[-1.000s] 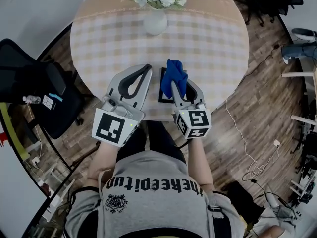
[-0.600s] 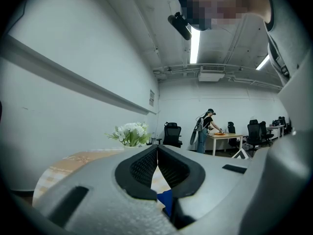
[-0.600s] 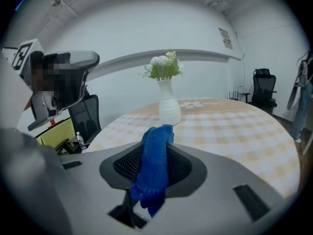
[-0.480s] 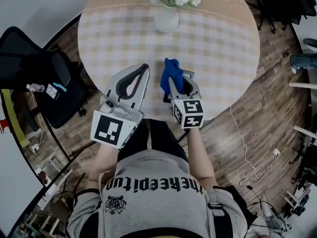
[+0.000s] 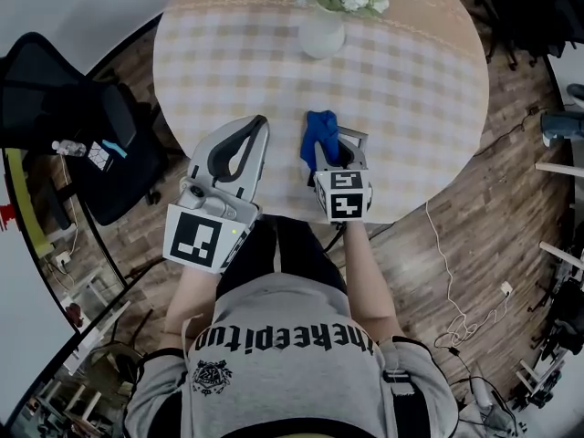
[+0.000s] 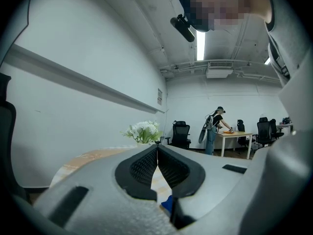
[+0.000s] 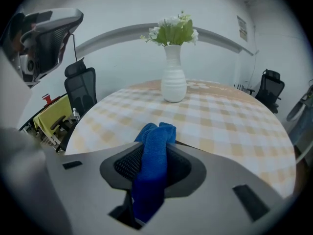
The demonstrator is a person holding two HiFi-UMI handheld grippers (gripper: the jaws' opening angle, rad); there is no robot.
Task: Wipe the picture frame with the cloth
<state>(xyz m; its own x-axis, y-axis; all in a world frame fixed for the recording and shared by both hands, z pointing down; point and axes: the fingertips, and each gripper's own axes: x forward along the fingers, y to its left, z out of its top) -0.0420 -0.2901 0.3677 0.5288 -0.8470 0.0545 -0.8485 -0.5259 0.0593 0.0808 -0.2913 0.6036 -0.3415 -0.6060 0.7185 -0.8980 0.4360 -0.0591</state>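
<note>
Pinching the cloth [image 5: 318,130] is the right gripper [image 7: 157,153]; left gripper [image 6: 157,151] closed.

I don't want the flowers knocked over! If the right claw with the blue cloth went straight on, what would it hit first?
Probably the white vase, which stands almost straight ahead of the right claw across the checked table. Nothing else lies between; if tilted down, it could meet the tabletop sooner.
</note>
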